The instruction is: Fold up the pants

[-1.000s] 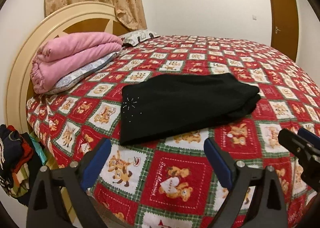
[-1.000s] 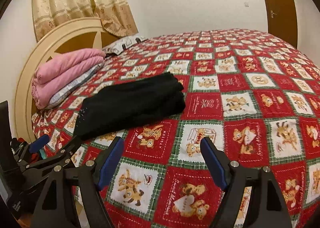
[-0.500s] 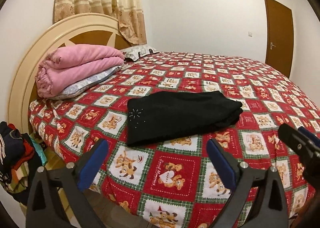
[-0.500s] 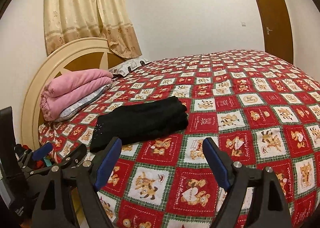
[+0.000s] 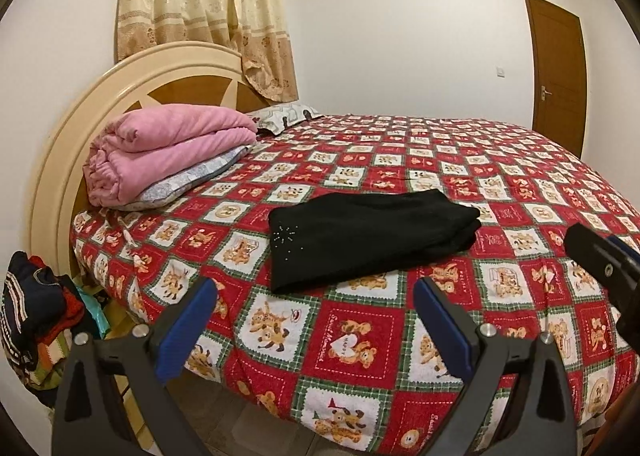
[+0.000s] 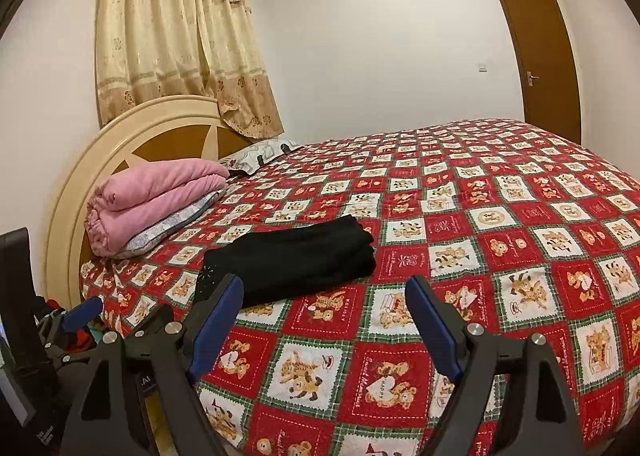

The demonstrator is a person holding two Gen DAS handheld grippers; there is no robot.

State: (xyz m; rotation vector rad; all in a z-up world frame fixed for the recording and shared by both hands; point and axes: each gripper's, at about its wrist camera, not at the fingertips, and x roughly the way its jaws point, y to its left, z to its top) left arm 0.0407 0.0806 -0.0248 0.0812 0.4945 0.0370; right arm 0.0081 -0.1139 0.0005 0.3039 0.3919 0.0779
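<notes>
- Lying flat on the red bear bedspread (image 5: 360, 340), near the bed's front edge: black pants (image 5: 368, 240), folded into a neat stack of layers.
- Looks like the folding is done, with no leg or loose end sticking out.
- Hanging in the air at the bed's edge, well apart from the pants: left gripper (image 5: 312, 320), blue pads wide apart, nothing between.
- Same for right gripper (image 6: 324, 320): pads wide apart, holding nothing.
- Sitting by the headboard, off to the side: pink blanket (image 5: 168, 147).
- Maybe nothing left to do but move away.

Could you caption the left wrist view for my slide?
Folded black pants lie on the bedspread; left gripper open, empty.
</notes>
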